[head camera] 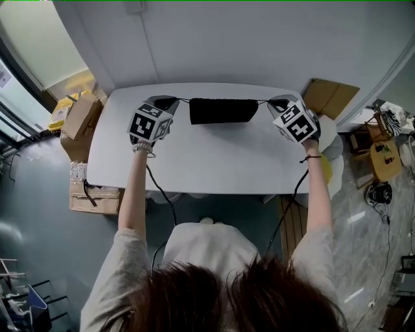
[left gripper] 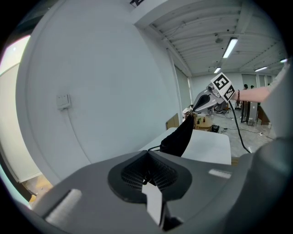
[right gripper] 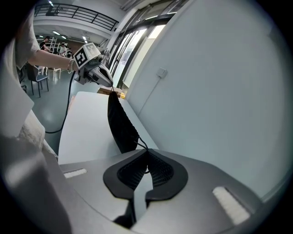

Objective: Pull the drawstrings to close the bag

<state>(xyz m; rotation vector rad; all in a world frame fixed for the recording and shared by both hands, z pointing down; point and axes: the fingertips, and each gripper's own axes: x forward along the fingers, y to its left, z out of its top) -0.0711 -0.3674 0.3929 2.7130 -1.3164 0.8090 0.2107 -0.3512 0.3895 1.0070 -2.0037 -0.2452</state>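
Left gripper (head camera: 170,102): jaws clamped on left drawstring (head camera: 183,100);
Right gripper (head camera: 273,102): jaws clamped on right drawstring (head camera: 262,101);
Bag (head camera: 224,111): black; strung between both grippers, over desk (head camera: 194,168)

This looks like a research lab or test hall in a large industrial-style building, not a home. Bare ceiling beams (left gripper: 201,32) carry long strip lights (left gripper: 230,47), and a railed mezzanine (right gripper: 78,11) runs above tall windows (right gripper: 137,41). The smooth grey floor (head camera: 39,214) is glossy enough to reflect the light. A plain white table (head camera: 194,168) stands against a bare pale wall that has one wall plate (left gripper: 63,100). Cardboard boxes (head camera: 81,117) are piled on the floor at one end and flattened cardboard (head camera: 331,97) lies at the other (an open box of loose gear (head camera: 386,159) sits further out). Chairs (right gripper: 39,80) stand far off in the open hall.
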